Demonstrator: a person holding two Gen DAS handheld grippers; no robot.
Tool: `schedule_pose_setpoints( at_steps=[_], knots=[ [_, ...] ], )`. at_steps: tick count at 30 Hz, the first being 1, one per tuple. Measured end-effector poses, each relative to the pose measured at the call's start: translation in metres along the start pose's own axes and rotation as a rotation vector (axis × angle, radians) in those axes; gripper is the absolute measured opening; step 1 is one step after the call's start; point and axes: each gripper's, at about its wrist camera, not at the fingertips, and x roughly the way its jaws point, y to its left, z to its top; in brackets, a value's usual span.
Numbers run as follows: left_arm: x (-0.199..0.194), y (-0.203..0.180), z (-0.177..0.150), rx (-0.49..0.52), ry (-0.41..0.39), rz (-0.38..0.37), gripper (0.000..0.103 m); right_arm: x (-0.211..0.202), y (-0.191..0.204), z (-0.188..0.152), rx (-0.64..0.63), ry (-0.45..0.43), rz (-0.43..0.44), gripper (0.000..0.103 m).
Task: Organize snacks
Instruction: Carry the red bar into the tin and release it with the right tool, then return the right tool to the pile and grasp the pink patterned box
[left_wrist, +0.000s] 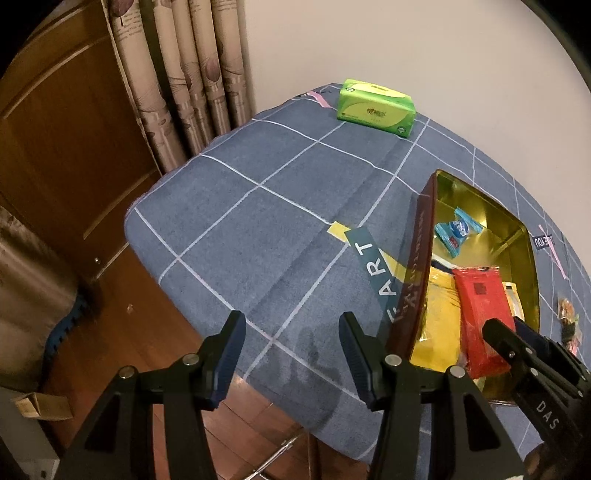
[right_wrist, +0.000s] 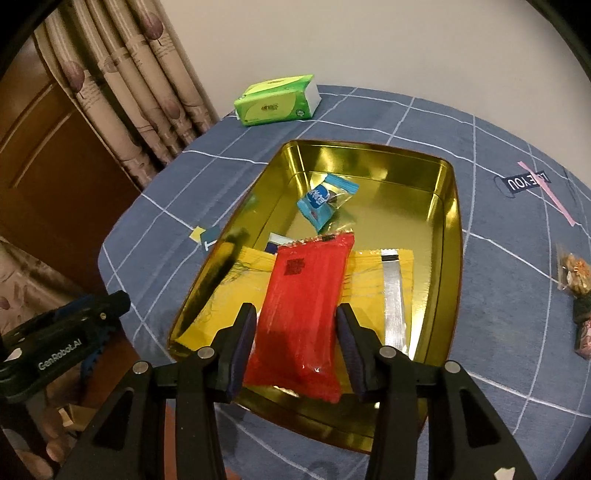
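Observation:
A gold tin stands on the blue checked tablecloth. In it lie a blue candy wrapper, a yellow packet and, on top of that, a red packet. My right gripper straddles the red packet's near end; its pads stand beside the packet's edges without squeezing it, and the packet lies flat. The left wrist view shows the same tin, red packet and right gripper. My left gripper hangs open and empty over the cloth, left of the tin.
A green tissue pack sits at the table's far edge by the wall. Small wrapped snacks lie on the cloth right of the tin. The table's left edge drops to a wooden floor, with curtains and a door beyond.

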Motion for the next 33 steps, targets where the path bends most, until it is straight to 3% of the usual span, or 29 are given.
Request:
schedule_pose_setpoints(
  at_steps=[21, 27, 33],
  knots=[
    [-0.009, -0.01, -0.001, 0.046, -0.039, 0.021, 0.054, -0.035, -0.025, -0.001, 0.023, -0.083, -0.027, 0.046],
    [-0.011, -0.013, -0.001, 0.06, -0.05, 0.029, 0.054, -0.055, -0.066, -0.006, 0.069, -0.12, -0.104, 0.048],
    [-0.011, -0.015, -0.001, 0.069, -0.055, 0.037, 0.054, -0.074, -0.135, -0.02, 0.166, -0.129, -0.219, 0.048]
  ],
)
